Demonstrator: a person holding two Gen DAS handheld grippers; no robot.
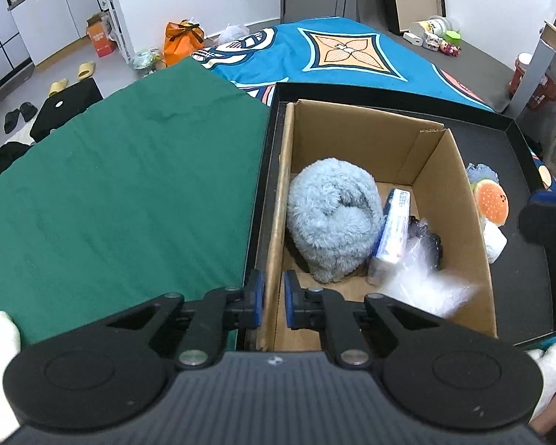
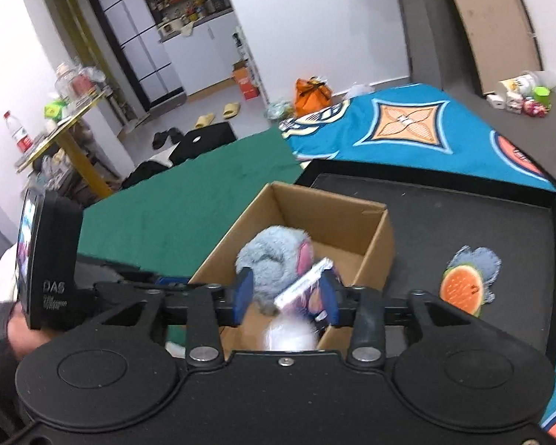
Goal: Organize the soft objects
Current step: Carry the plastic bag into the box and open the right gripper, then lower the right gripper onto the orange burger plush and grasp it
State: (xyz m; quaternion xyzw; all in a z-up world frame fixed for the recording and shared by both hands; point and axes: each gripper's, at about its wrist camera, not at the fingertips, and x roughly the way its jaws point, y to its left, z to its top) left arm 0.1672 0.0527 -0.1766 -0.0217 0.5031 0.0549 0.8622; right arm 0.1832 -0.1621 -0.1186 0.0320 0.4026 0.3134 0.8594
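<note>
A cardboard box [image 1: 459,200] stands in a black tray [image 1: 515,267]. It holds a fluffy light-blue plush [image 1: 333,218], a blue-and-white packet [image 1: 393,230] and a blurred white soft object [image 1: 426,285]. My left gripper [image 1: 274,302] is nearly shut, its jaws straddling the box's left wall [image 1: 278,230]. My right gripper [image 2: 287,293] is open above the box [image 2: 378,248], with the plush [image 2: 270,259], the packet [image 2: 304,282] and the white object [image 2: 289,333] seen between its fingers. An orange burger-shaped toy [image 2: 461,289] lies on the tray [image 2: 463,215] on a blue-grey cloth [image 2: 478,257].
The tray sits on a bed with a green sheet [image 1: 122,185] and a blue patterned cover [image 1: 337,52]. A white soft item [image 1: 496,241] lies by the burger toy [image 1: 491,200]. Slippers, bags and a yellow table [image 2: 74,137] stand on the floor beyond.
</note>
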